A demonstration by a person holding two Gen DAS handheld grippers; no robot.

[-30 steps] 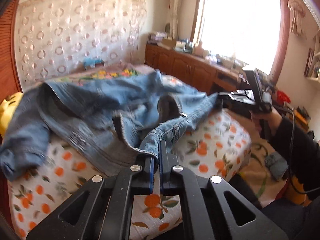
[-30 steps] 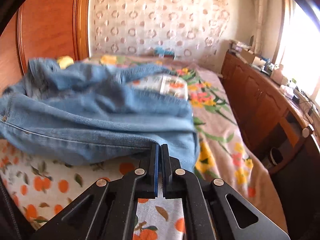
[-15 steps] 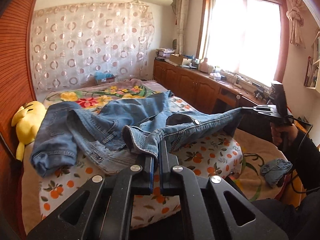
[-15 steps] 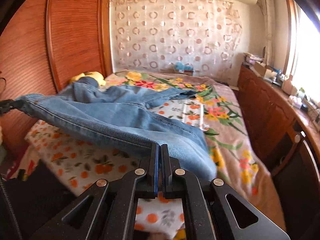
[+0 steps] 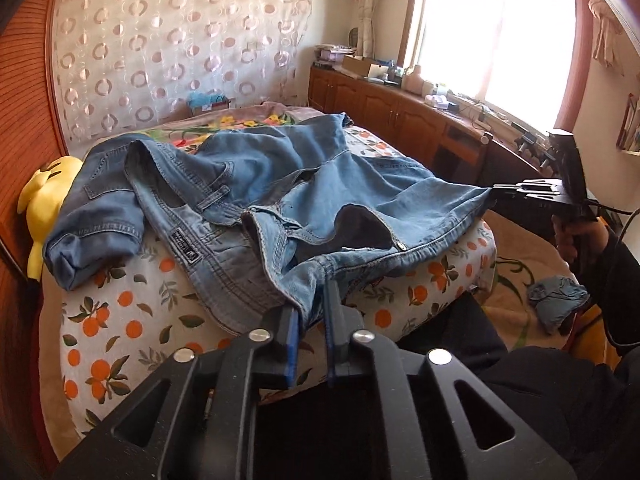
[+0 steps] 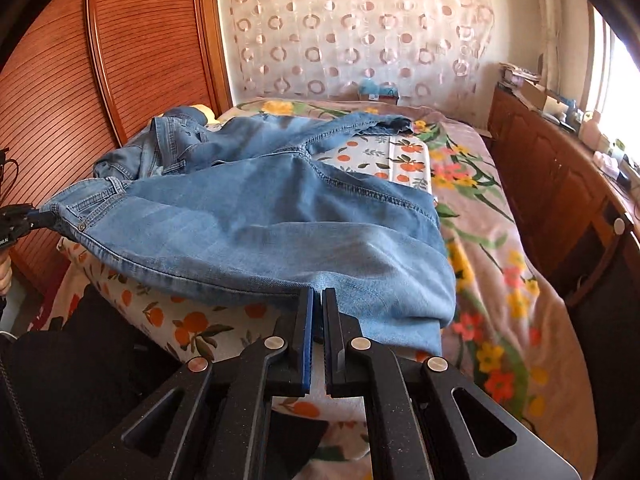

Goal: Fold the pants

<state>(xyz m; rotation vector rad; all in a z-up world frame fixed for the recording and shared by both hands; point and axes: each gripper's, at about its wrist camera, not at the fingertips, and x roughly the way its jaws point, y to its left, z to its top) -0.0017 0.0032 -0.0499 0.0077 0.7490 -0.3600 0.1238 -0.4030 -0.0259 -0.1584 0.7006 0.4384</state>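
Blue denim pants [image 5: 304, 196] lie spread over an orange-print pad on the bed, legs bunched toward the headboard. My left gripper [image 5: 312, 304] is shut on one end of the waistband. My right gripper [image 6: 318, 296] is shut on the other end of the waistband, and it shows in the left wrist view [image 5: 504, 192] at the right. The waistband is stretched between them, open and slightly raised at the bed's near edge. The pants fill the right wrist view [image 6: 280, 220].
An orange-print pad [image 5: 120, 320] covers the floral bedspread [image 6: 500, 248]. A yellow plush toy [image 5: 44, 196] lies by the wooden headboard [image 6: 60, 100]. Wooden cabinets [image 5: 400, 116] run under the window. A blue cloth [image 5: 556, 296] lies on the floor.
Both grippers have pulled back from the bed with the waistband, then lowered it. The pants have settled flatter on the pad, and the waistband is stretched wider.
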